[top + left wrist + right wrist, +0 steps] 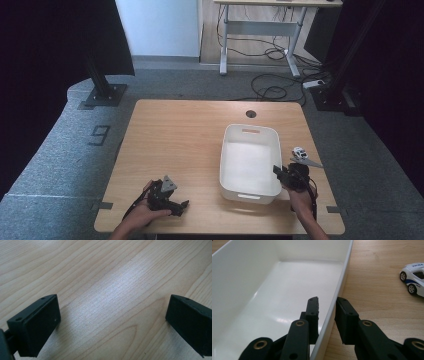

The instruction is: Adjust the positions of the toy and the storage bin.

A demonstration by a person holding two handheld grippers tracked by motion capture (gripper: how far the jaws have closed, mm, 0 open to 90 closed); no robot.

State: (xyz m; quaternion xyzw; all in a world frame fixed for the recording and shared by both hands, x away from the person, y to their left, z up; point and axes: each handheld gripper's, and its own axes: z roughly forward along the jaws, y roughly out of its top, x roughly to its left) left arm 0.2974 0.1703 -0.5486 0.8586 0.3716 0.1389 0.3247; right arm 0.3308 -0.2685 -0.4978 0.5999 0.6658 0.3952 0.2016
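A white plastic bin (pixel 223 165) stands on the right half of the wooden table (pixel 170 135), with nothing inside it. My right gripper (pixel 279 172) sits at the bin's near right corner. In the right gripper view its jaws stand on either side of the bin's (pixel 287 290) right wall, one inside and one outside, and the right gripper (pixel 327 312) is shut on the rim. A small white toy police car (pixel 299 151) (pixel 414 277) rests on the table just right of the bin. My left gripper (pixel 182 206) (pixel 112 322) lies open near the front edge, with bare wood between its jaws.
A round cable hole (pixel 251 114) sits near the table's far edge. Bare wood stretches across the left and middle of the table. Beyond the table are grey carpet, a desk frame (pixel 260 30) with cables, and black stands at both sides.
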